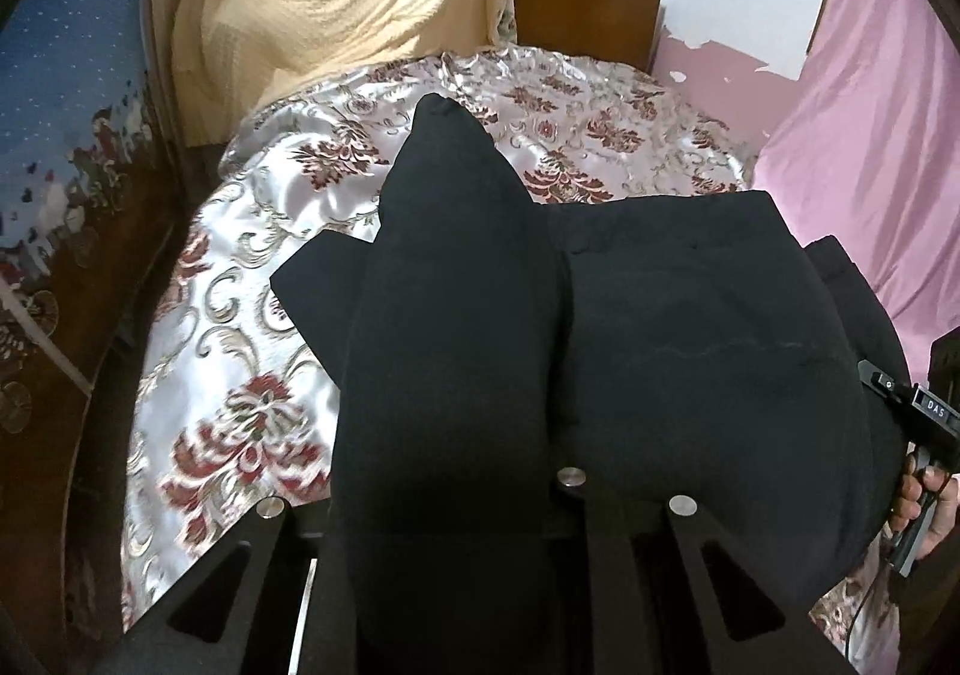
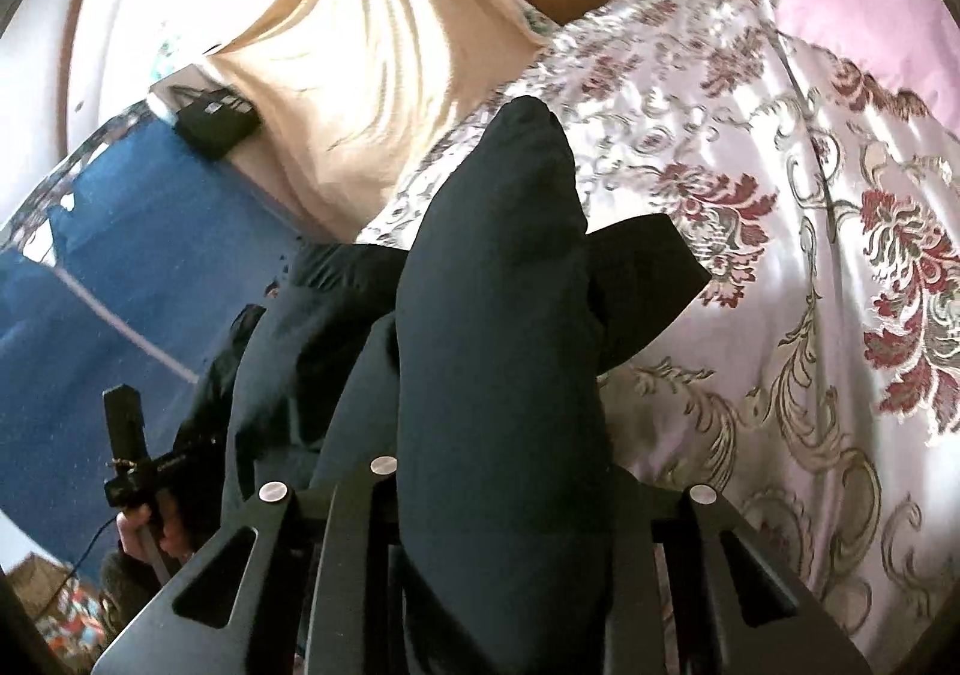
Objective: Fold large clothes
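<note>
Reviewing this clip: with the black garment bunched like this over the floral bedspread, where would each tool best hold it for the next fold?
Probably at the outer edges near the person, one tool per side. The black garment humps in thick folds across the floral bedspread; its thin flat corner offers a single-layer edge, approached low from the left.

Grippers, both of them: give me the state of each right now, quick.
Left gripper: jaws shut on the black garment, lifted over the floral bedspread.
Right gripper: jaws shut on the same black garment.
</note>
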`<state>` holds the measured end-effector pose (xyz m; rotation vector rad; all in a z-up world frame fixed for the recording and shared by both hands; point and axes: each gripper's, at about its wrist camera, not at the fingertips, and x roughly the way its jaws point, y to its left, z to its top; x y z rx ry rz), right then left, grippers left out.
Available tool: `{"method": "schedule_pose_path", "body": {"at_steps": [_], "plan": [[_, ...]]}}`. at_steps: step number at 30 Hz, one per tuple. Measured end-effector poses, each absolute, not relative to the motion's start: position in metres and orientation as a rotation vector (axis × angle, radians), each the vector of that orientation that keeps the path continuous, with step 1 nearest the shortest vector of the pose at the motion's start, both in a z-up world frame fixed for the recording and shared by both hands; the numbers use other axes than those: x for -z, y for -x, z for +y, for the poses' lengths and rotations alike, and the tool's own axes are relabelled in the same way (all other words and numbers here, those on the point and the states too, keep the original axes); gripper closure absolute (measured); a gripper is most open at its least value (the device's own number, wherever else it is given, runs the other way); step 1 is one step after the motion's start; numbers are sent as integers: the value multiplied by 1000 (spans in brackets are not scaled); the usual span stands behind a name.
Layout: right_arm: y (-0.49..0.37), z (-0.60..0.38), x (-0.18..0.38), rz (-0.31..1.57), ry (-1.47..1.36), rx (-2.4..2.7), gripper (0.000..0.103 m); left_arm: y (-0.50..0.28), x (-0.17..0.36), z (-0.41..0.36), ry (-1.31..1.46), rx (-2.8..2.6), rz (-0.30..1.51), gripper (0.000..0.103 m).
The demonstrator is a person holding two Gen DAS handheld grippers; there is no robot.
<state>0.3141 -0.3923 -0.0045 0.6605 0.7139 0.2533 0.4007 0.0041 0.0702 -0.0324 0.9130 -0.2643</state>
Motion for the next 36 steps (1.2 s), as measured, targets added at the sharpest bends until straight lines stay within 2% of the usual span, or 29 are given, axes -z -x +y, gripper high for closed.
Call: {"method": "schedule_pose_path", "body": {"at_steps": [9, 16, 21, 25, 26, 29, 30, 31, 33, 35, 36], "plan": [[-259, -376, -7, 716, -633, -244, 81, -348, -71, 13, 18, 262, 898, 85], [-237, -369, 45, 777, -634, -127, 80, -335, -3, 9, 10, 269, 909, 85], [-230, -379, 76, 780, -686, -49, 69, -334, 15, 19, 32, 256, 889, 81], [-236, -375, 81, 799, -648, -26, 61, -341, 21, 22, 52, 242, 928, 70], [-237, -374, 81, 812, -637, -9, 56, -342, 22, 23, 50, 233, 939, 67], [-241, -373, 83, 866, -615, 52, 29, -341, 26, 24, 55, 204, 969, 59], [-241, -371, 83, 883, -597, 70, 19, -340, 27, 25, 57, 199, 972, 51], [-239, -369, 82, 886, -579, 71, 17, -339, 28, 26, 59, 192, 974, 39], [-235, -364, 77, 887, -533, 84, 13, -334, 28, 28, 70, 174, 970, 33], [-231, -362, 72, 883, -491, 104, 10, -326, 25, 30, 81, 145, 954, 19], [-228, -360, 69, 875, -473, 109, 9, -323, 23, 31, 85, 141, 946, 17]]}}
